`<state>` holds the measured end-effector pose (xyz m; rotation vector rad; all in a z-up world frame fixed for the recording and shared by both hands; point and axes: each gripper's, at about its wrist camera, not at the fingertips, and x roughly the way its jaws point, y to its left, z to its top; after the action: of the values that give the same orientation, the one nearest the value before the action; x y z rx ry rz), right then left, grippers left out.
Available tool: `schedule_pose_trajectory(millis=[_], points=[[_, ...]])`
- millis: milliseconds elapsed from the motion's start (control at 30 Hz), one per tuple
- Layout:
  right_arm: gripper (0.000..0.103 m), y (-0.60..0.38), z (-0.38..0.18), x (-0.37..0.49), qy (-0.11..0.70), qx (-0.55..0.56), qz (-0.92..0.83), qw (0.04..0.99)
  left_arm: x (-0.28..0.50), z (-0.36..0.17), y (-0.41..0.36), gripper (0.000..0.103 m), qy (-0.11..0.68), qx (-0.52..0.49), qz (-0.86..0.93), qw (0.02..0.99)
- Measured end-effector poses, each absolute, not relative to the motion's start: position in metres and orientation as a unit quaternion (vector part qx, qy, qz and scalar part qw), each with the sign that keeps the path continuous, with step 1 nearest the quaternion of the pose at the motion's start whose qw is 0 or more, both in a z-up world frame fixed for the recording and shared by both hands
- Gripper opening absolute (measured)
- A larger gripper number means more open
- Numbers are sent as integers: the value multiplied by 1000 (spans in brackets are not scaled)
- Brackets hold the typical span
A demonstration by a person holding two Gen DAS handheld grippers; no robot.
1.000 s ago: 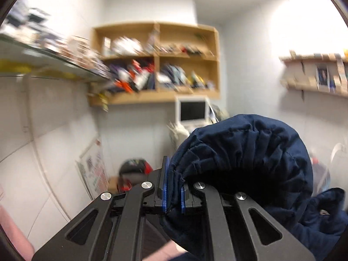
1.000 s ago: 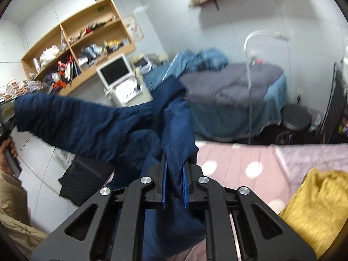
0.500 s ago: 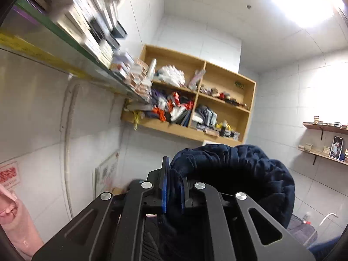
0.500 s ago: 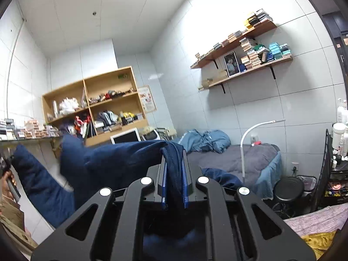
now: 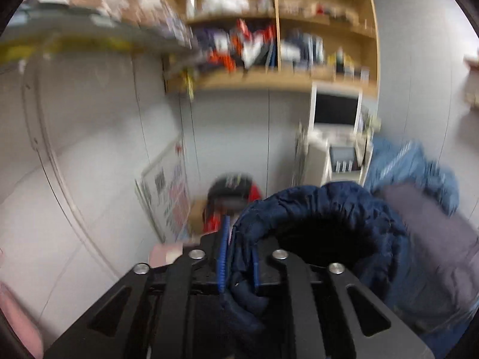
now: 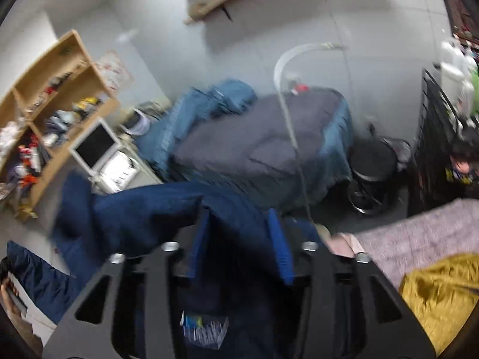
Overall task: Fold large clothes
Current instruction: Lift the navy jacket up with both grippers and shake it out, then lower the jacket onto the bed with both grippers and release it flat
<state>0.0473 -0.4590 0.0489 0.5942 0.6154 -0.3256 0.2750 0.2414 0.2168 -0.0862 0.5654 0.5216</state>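
Ahead, a bed (image 6: pixel 263 146) with a grey cover and a rumpled blue blanket (image 6: pixel 209 101) fills the far side of the room, with a wooden wall shelf (image 5: pixel 269 30) of cluttered oddments and a white monitor (image 6: pixel 94 146) to its left. Nearer lie a pinkish-grey blanket (image 6: pixel 419 233) and a mustard-yellow cloth (image 6: pixel 443 293).

Between both views hangs the navy padded jacket (image 6: pixel 143 212), lifted off any surface. Its gathered cuff (image 5: pixel 323 209) bulges over the left hand-held gripper (image 5: pixel 238 254), whose jaws have just been easing apart, the fabric between them touching one blue pad with a slight gap at the other. The right hand-held gripper (image 6: pixel 239 245) has jaws that have just been spreading and now stand wide, jacket cloth draped loosely between them without being pinched. A white label (image 6: pixel 203 329) shows on the fabric below.
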Motion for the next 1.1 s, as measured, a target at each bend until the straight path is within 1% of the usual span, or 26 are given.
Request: schedule_pose_trajectory(millis=[33,67,100,133,167,233,267,367,533,700,833,900,1000,1100], points=[[89,-459,36,45,309,292,-165,890,282,194,238,45,309,-38,245,918],[90,-457,19,39,319,306,-167,881,284,163,231,76,338,-29,229,913],[90,-454,1,32,330,320,-159,874,280,144,225,86,342,-26,222,913],[90,-448,-14,27,349,322,-150,867,273,123,218,91,344,-20,214,914],[90,-442,-28,23,373,317,-144,860,267,103,211,91,355,-13,200,913],[90,-429,-57,11,414,305,-144,845,255,50,191,91,414,12,168,895],[90,-424,-71,2,430,307,-146,837,249,33,185,91,432,17,165,887],[90,-414,-116,-29,475,322,-157,804,216,-36,168,91,498,0,130,857],[90,-403,-171,-79,527,332,-180,762,154,-111,149,91,578,-34,78,811],[90,-389,-201,-97,560,310,-180,747,107,-146,128,91,612,-11,31,790],[90,-381,-215,-89,574,217,-176,770,84,-166,104,93,633,1,-31,773],[90,-387,-221,-82,574,196,-177,775,70,-177,95,93,645,6,-54,762],[90,-406,-228,-72,576,188,-174,776,53,-188,85,93,657,5,-89,749],[90,-431,-241,-62,577,207,-166,772,43,-194,79,93,658,4,-100,746]])
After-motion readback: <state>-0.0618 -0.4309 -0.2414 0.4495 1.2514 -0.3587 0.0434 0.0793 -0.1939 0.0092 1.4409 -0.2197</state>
